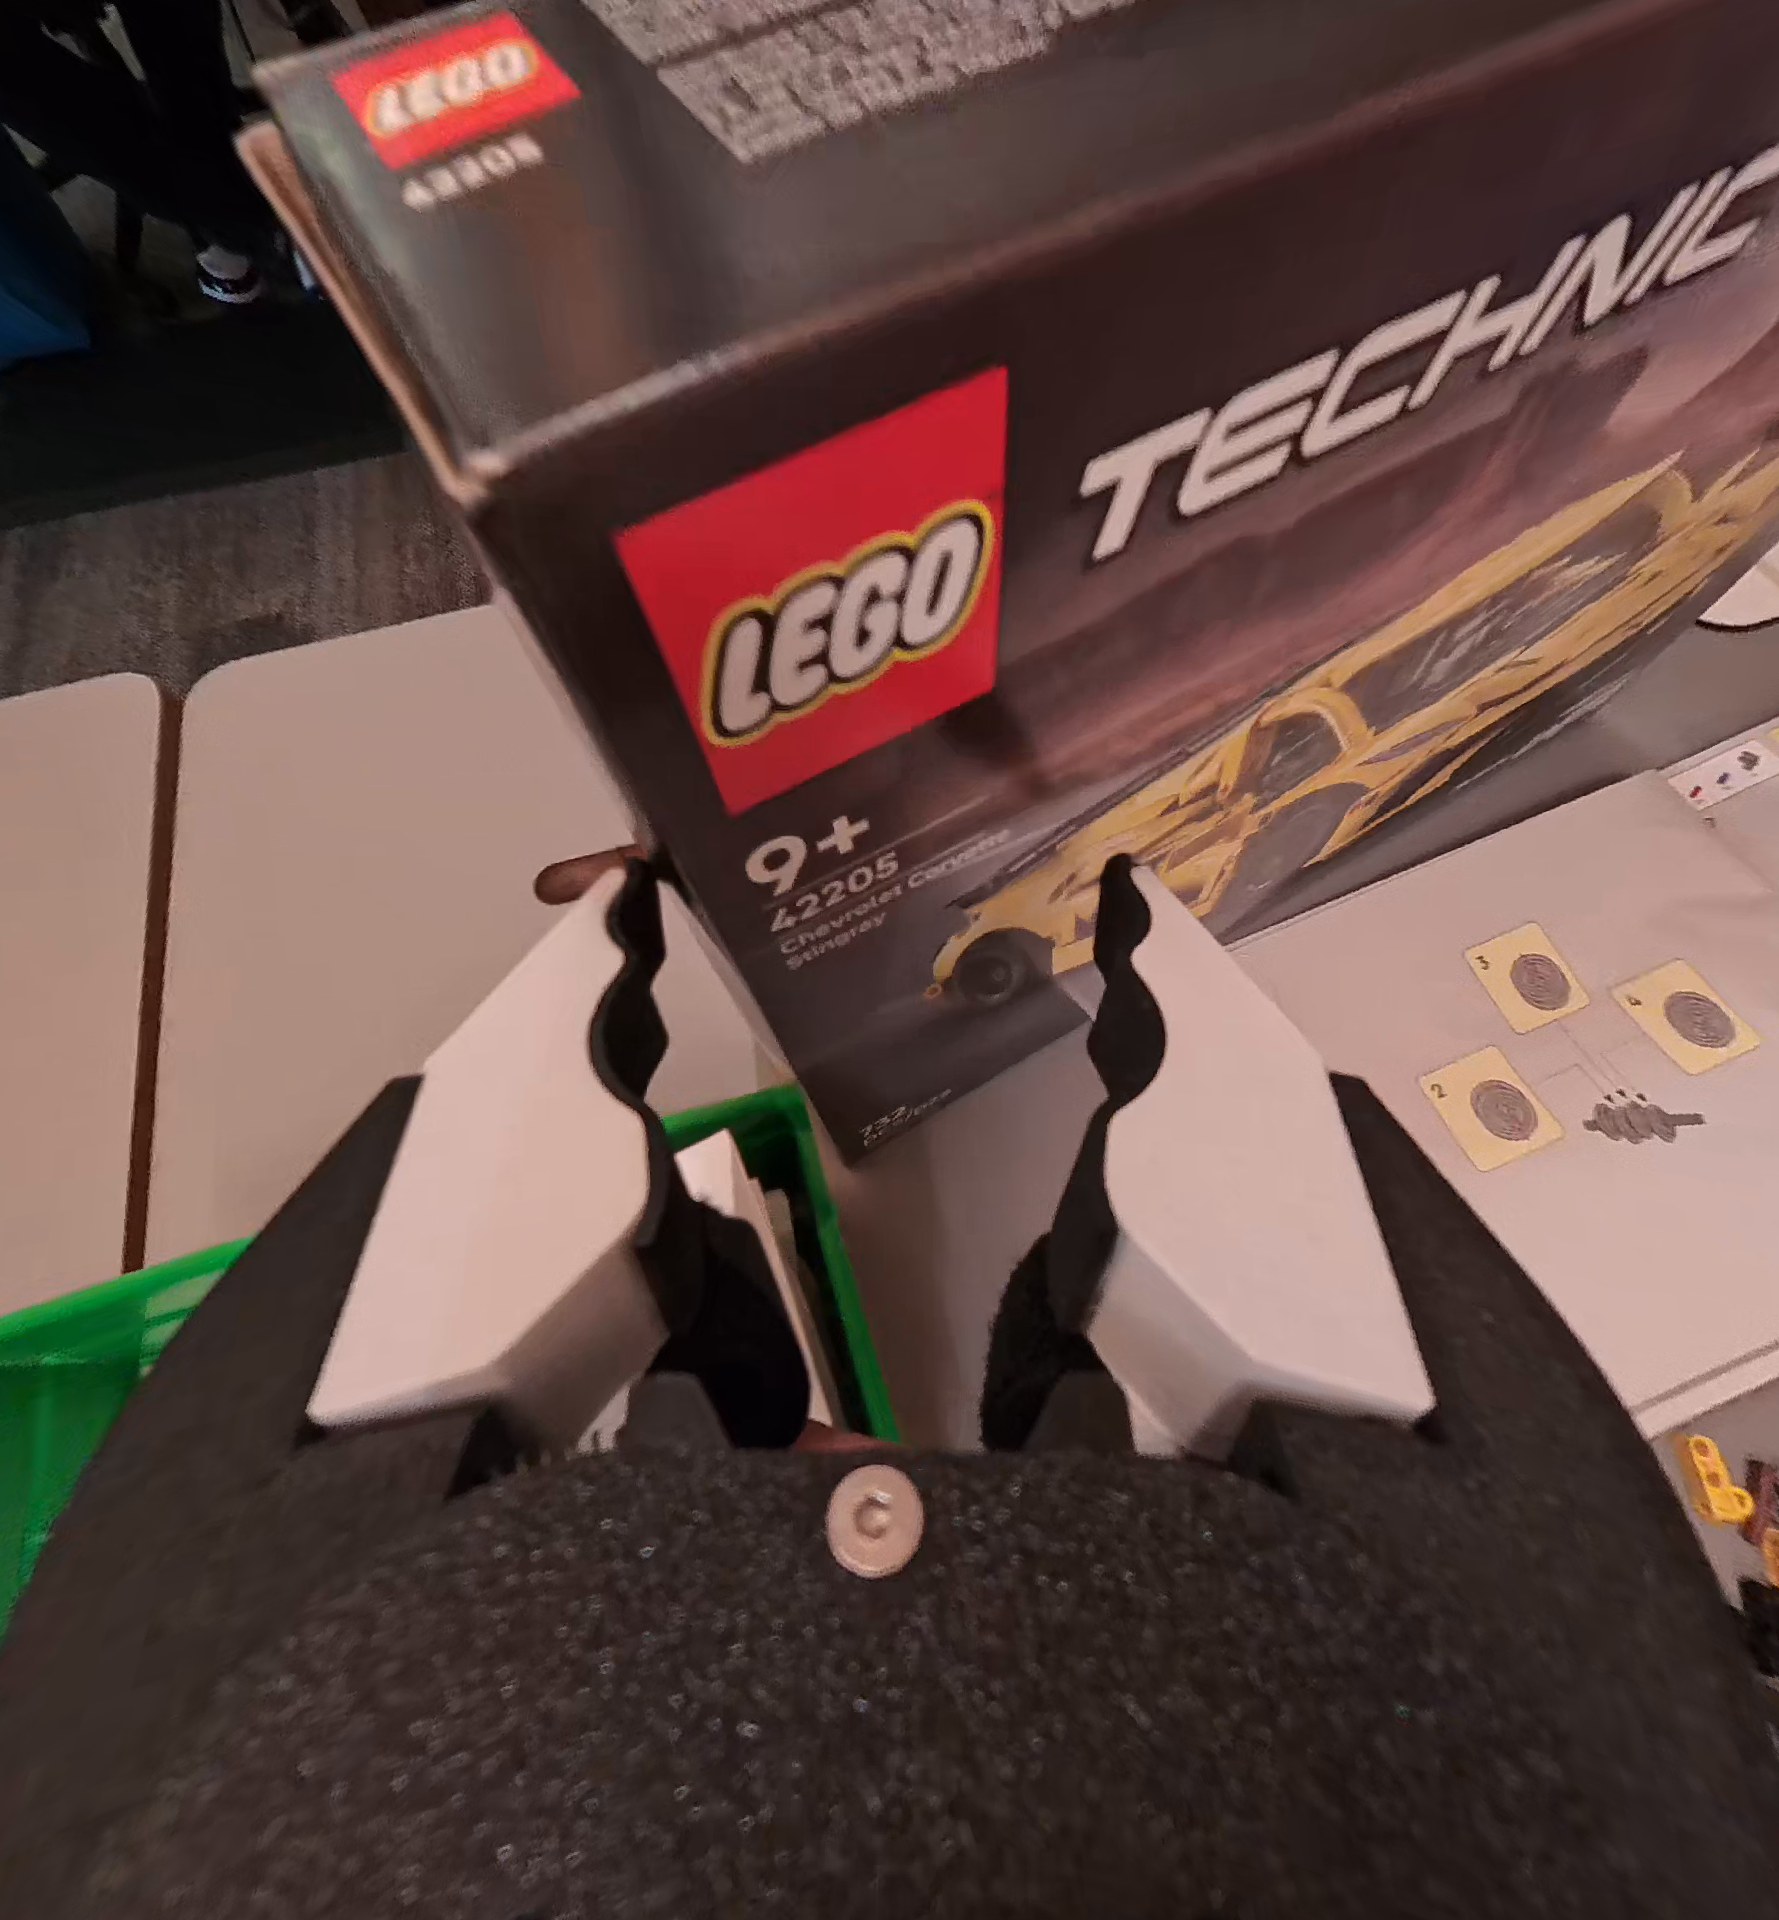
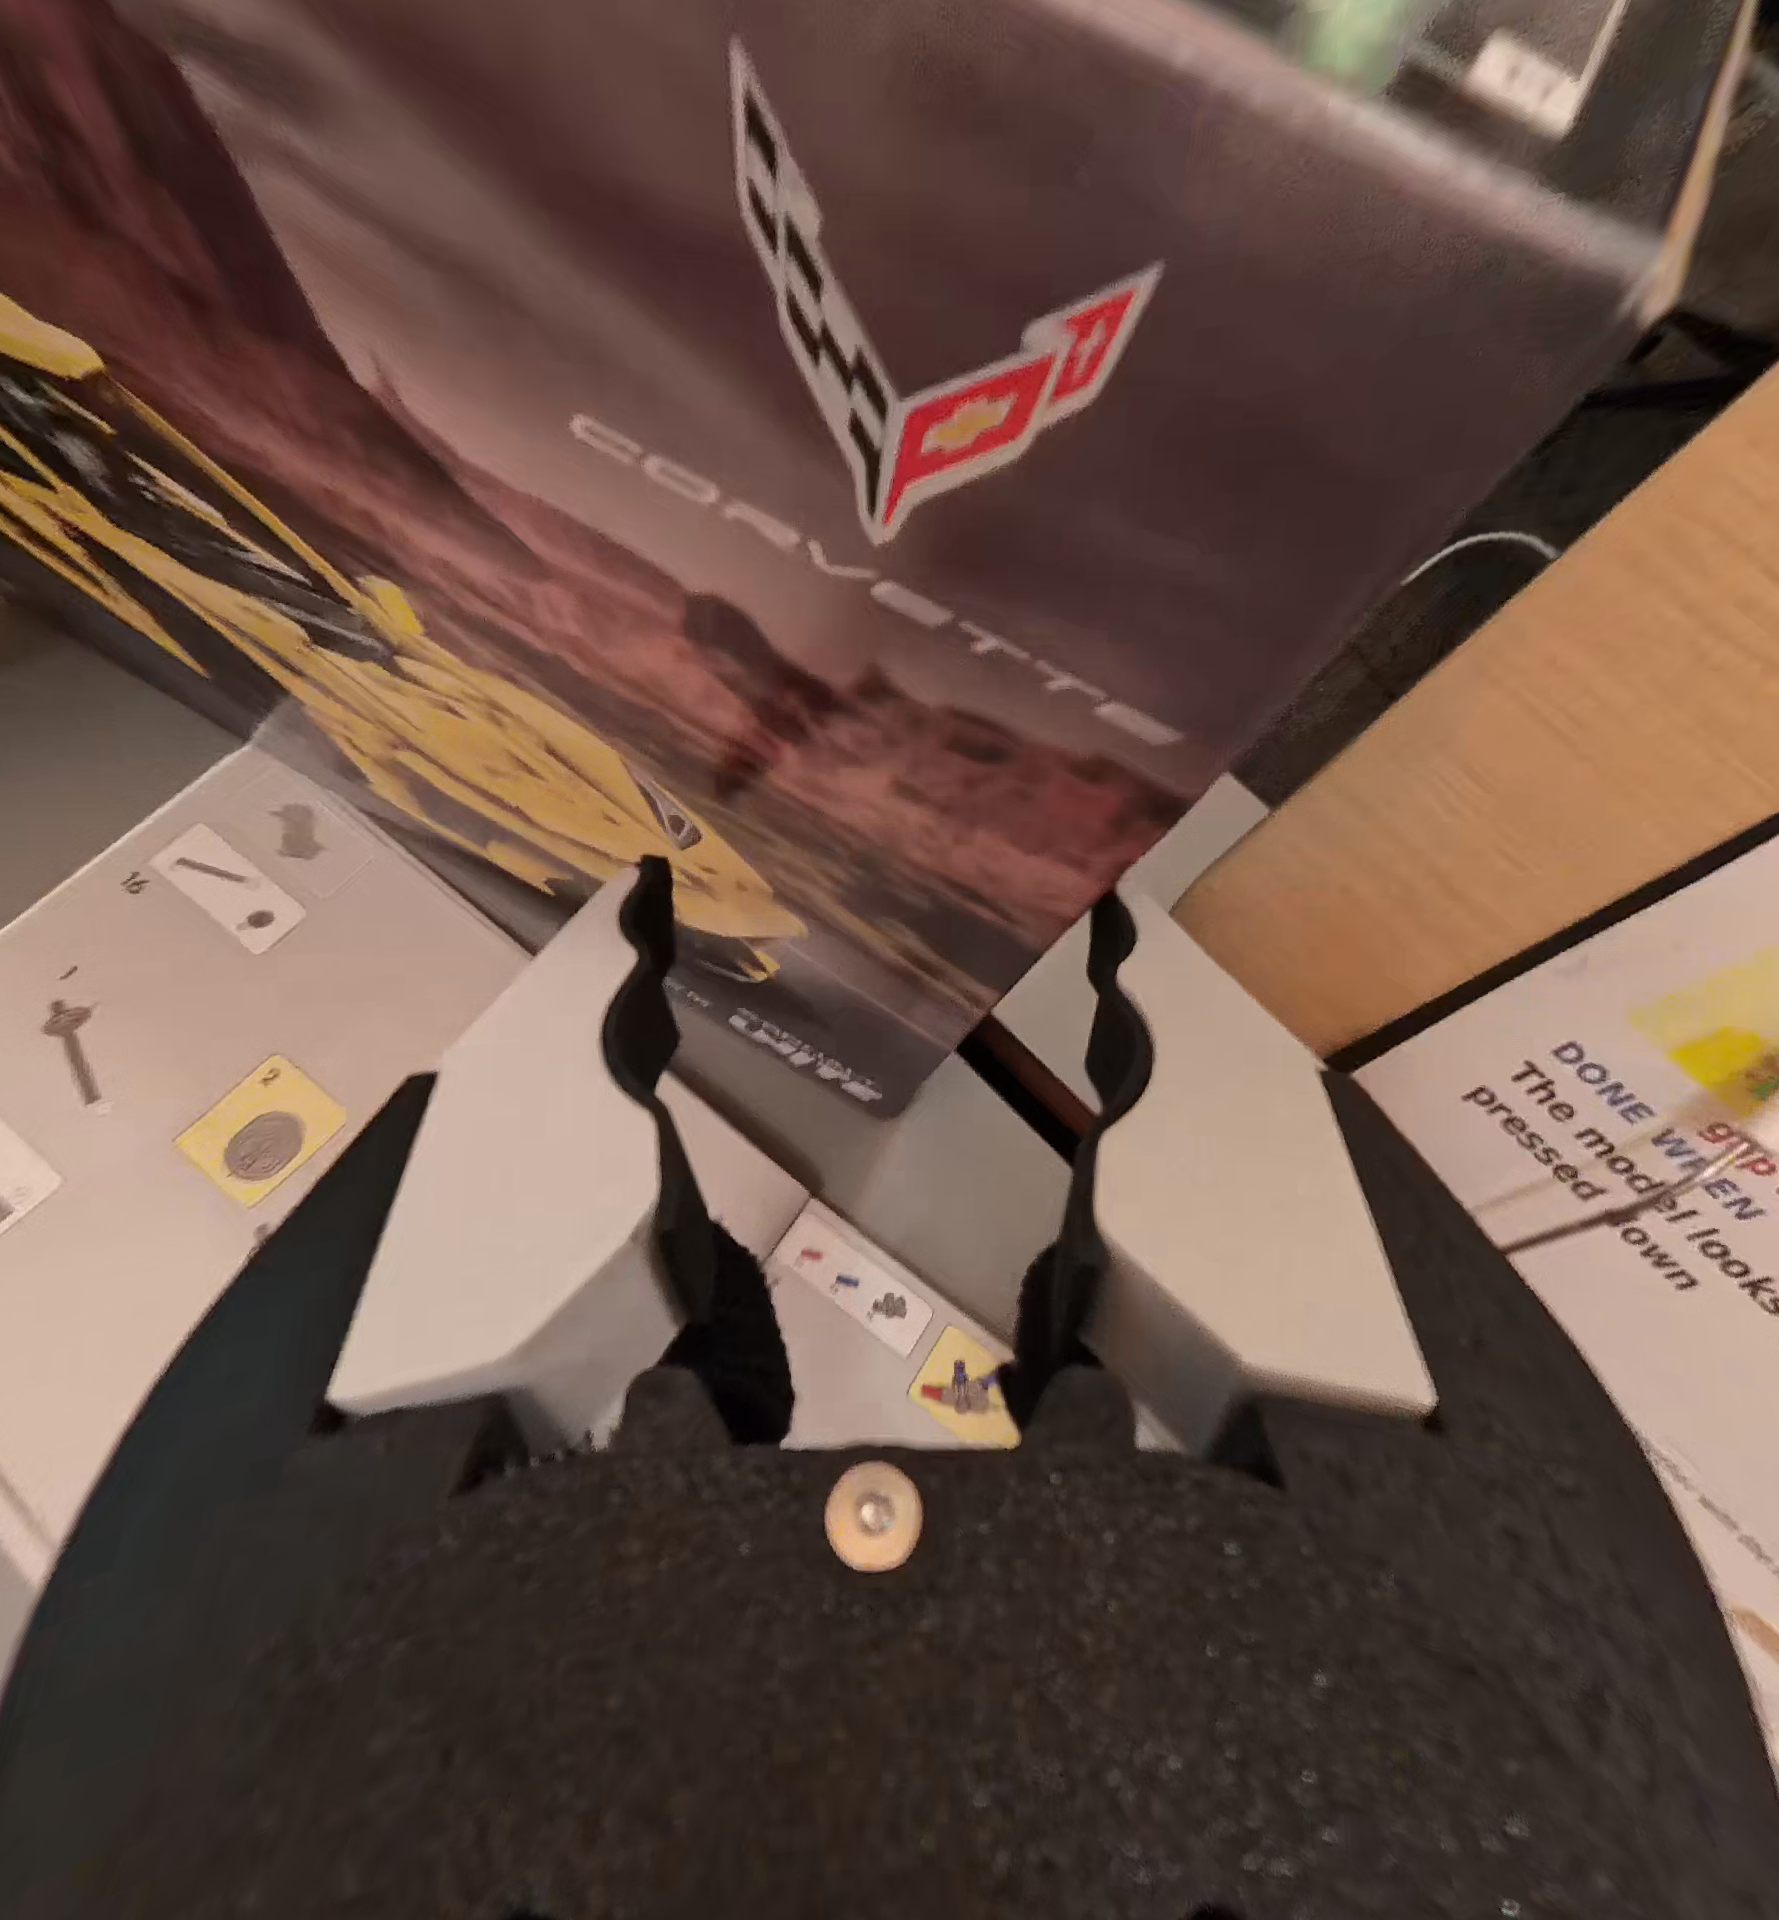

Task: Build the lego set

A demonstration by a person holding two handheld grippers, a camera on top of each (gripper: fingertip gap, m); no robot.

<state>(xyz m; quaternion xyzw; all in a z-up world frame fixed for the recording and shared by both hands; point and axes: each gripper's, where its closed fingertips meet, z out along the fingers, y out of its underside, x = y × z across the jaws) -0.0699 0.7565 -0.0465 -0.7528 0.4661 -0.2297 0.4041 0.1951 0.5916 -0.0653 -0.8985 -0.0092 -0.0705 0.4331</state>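
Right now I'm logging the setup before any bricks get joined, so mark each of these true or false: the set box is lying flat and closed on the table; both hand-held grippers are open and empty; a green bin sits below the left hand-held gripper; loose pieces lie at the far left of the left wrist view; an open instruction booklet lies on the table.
1. The set box lies flat on the table: false. It stands tilted in front of both cameras.
2. The left hand-held gripper and right hand-held gripper are open and empty: true.
3. A green bin sits below the left hand-held gripper: true.
4. The loose pieces lie at far left: false. They lie at the right edge.
5. An open instruction booklet lies on the table: true.
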